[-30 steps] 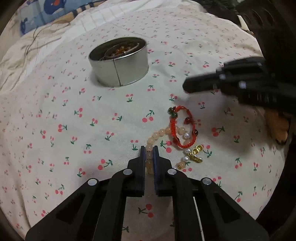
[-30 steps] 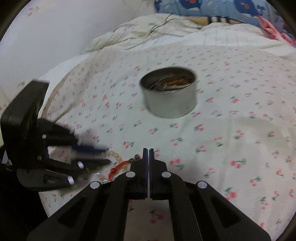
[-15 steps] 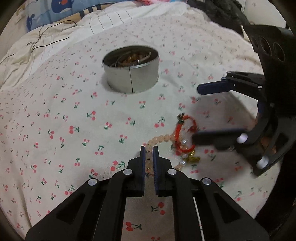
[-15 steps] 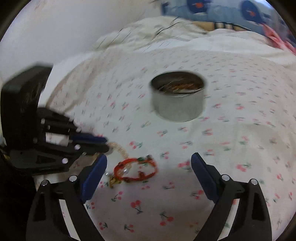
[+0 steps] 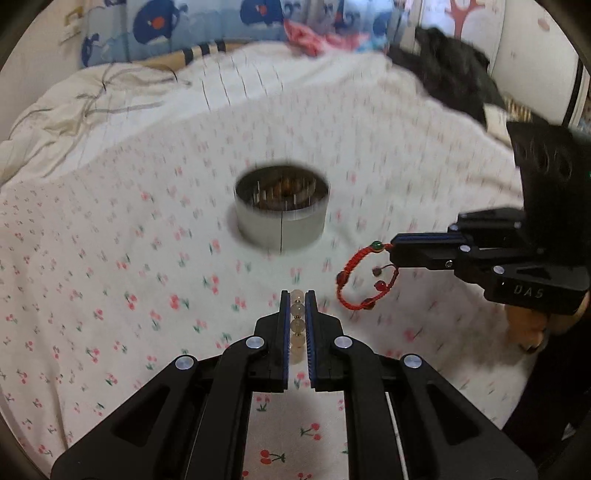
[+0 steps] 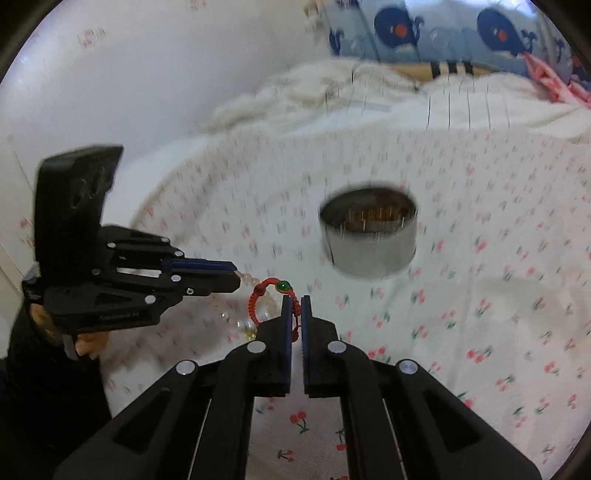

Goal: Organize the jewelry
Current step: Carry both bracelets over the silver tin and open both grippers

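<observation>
My left gripper point(image 5: 297, 295) is shut on a pale peach bead bracelet point(image 5: 297, 317) and holds it above the bed; it also shows in the right wrist view point(image 6: 236, 275), the beads point(image 6: 249, 280) hanging from its tip. My right gripper point(image 6: 296, 301) is shut on a red cord bracelet point(image 6: 264, 295) with a green bead; it also shows in the left wrist view point(image 5: 393, 251), the red bracelet point(image 5: 351, 273) dangling. A round metal tin point(image 5: 282, 210) holding jewelry stands farther back on the bed, and it also shows in the right wrist view point(image 6: 371, 230).
The cherry-print bedsheet point(image 5: 129, 295) covers the bed. A cream quilt point(image 5: 92, 99) and a whale-print pillow point(image 5: 177, 26) lie at the back. Dark clothing point(image 5: 454, 70) lies at the back right. A white wall point(image 6: 129, 74) stands at the left.
My right gripper opened, then shut on the red bracelet and lifted it. My left gripper rose with the bead bracelet. Both bracelets have left the sheet.
</observation>
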{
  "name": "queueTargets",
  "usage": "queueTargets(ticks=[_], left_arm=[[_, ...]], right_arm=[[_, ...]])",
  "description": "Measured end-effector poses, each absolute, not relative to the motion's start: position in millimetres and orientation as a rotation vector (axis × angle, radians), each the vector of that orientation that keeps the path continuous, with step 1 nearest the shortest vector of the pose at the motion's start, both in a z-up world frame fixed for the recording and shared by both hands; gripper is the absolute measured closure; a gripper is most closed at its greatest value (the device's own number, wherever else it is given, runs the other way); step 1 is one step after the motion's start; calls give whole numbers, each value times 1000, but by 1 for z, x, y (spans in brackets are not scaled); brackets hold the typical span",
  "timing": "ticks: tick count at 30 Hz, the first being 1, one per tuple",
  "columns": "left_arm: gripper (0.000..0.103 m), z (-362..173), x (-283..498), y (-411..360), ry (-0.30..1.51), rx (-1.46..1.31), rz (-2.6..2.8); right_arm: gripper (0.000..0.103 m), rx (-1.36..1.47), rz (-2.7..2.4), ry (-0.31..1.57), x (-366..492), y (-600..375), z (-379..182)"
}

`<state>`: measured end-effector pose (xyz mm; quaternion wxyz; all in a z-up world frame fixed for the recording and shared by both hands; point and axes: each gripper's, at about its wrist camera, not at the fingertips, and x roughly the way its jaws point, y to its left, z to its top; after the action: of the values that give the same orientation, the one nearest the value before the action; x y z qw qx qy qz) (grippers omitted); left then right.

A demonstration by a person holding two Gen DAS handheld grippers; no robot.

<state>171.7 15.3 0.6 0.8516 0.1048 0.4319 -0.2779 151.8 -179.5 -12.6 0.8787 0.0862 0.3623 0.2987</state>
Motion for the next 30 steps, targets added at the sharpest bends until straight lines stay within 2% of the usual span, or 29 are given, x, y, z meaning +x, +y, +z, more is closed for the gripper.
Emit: queueTargets(ticks=[7,12,21,25,27,29,30], left_arm=[[96,46,187,2,816,166,-616],[96,58,212,-13,781,135,-620],[96,19,273,-32,853,17,-633],[95,-15,297,-33,923,97,-480],[93,-24,301,-25,946,96,-462],[86,-24,303,-17,949,74,-465],[79,-22,303,-12,945,59,-468]], right_arm=[[98,209,564,640,154,-201,26],[98,228,529,615,169,-211,38],[98,255,433,661,202,-227,26],[98,248,417,707,225,-222,16],[98,236,415,726,235,-217,11],[98,216,417,752,246,-207,4],[98,203,413,764,251,-202,1]])
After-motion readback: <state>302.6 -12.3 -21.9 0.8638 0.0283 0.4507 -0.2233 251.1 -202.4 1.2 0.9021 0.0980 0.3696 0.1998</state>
